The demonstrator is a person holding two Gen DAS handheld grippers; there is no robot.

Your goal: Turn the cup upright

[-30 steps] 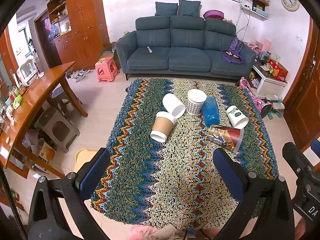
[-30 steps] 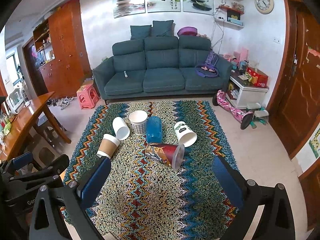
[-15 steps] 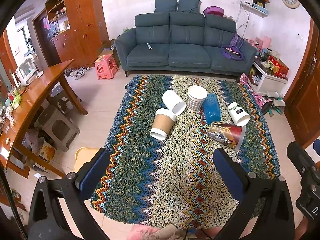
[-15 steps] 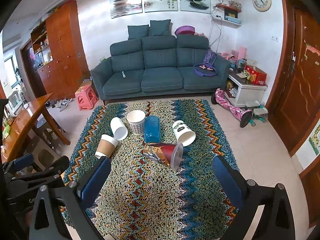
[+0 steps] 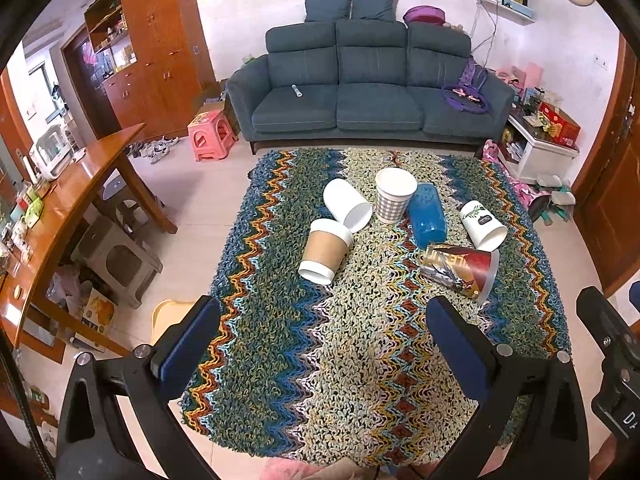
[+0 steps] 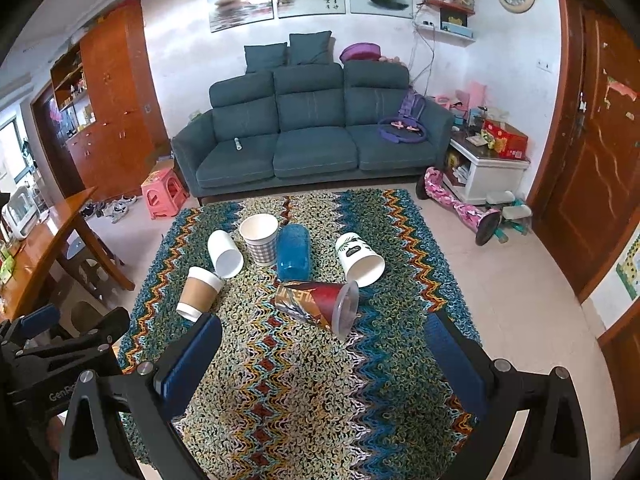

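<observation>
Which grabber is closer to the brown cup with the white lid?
Left. The left gripper hangs just short of the brown sleeved cup, nearly in line. The right gripper sits farther off; from it the cup lies to the left.

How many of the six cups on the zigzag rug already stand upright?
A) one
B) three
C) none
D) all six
A: only the grey-checked paper cup stands mouth-up on the zigzag rug; the other five lie on their sides.
</observation>
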